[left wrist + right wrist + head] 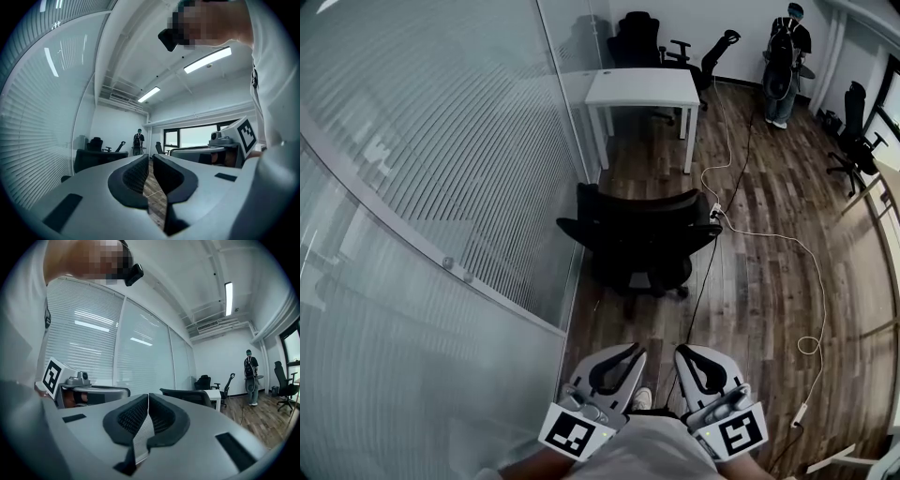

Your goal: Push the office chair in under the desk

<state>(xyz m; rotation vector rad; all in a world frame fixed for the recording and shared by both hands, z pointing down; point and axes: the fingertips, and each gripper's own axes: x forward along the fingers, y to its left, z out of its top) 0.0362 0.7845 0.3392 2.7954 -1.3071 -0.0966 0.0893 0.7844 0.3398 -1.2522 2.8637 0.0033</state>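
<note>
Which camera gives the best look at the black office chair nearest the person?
The head view: the whole office chair shows from above, short of the white desk. The left gripper view shows only its backrest; the right gripper view, the same backrest.

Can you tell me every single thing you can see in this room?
Office chair: one, black, mid-floor, short of the desk.
Desk: one, white, beyond that chair.
Other chairs: at least three, black, behind the desk and by the right wall.
Standing person: one, dark clothes, far end.
White cable: one, on the wood floor.
Black cable: one, beside the chair.
Glass wall: one, pale blinds, left.
Ceiling lights: two, white strips.
Shoe: one, pale, bottom.
Left gripper: grey, shut, empty.
Right gripper: grey, shut, empty.
</note>
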